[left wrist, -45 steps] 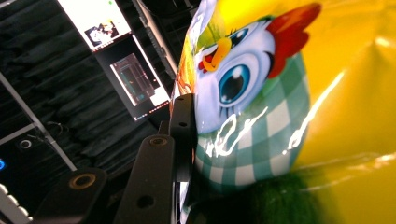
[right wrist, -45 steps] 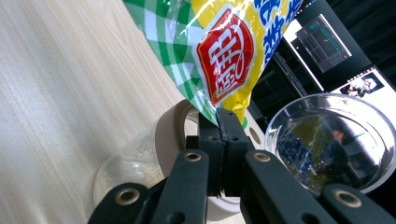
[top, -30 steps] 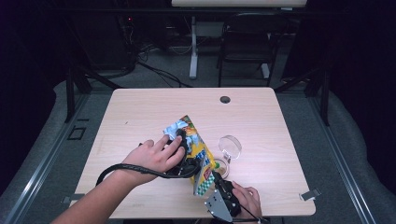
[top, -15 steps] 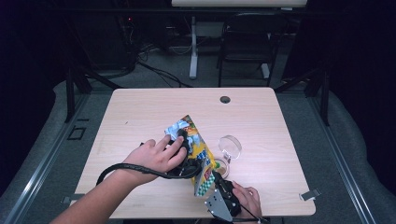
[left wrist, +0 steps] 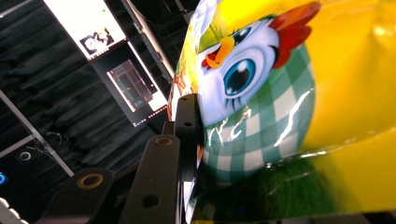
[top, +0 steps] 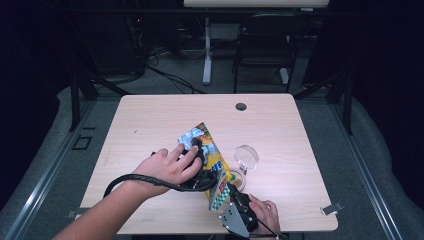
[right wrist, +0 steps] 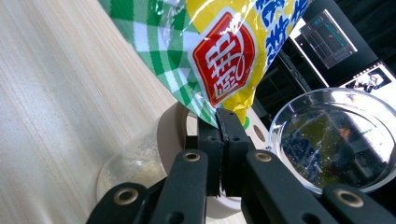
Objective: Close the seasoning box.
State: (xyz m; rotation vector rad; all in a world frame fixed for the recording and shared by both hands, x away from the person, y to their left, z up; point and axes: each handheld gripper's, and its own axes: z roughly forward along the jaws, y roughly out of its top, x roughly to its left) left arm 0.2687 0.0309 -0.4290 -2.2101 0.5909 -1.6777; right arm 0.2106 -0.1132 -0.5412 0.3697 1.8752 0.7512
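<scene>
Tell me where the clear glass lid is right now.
In the high view the clear glass lid lies on the wooden table, right of centre, just right of the yellow snack bag and beyond the jar.

claw [right wrist: 223, 122] pinching snack bag [right wrist: 224, 51], glass lid [right wrist: 334, 140]

Both grippers are held low and close together: the left gripper [top: 200, 167] under a curled hand, the right gripper [top: 235, 197] with jaws pressed shut.
</scene>
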